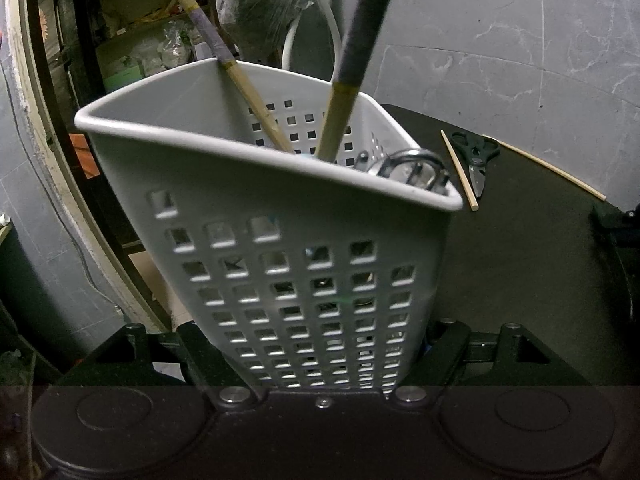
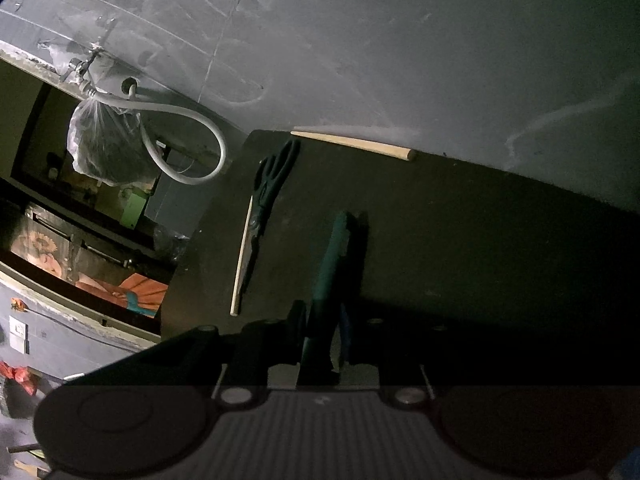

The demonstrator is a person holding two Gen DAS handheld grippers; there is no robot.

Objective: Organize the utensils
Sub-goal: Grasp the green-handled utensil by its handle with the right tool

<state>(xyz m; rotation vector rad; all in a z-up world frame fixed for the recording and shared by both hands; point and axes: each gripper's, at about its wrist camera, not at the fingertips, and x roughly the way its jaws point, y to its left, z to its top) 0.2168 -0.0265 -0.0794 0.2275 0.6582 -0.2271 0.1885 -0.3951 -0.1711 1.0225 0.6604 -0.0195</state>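
the left tongs (image 1: 316,356) clasp the white perforated basket (image 1: 280,240) on the table (image 1: 520,260), while the right tongs (image 2: 320,344), nearly closed on a green-handled utensil (image 2: 334,248), point its long axis farward beside the scissors (image 2: 272,176).

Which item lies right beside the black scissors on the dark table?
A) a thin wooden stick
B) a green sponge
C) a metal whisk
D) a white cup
A: a thin wooden stick lies alongside the black scissors on the dark table, just right of the white perforated basket; the right wrist view shows the same pairing.
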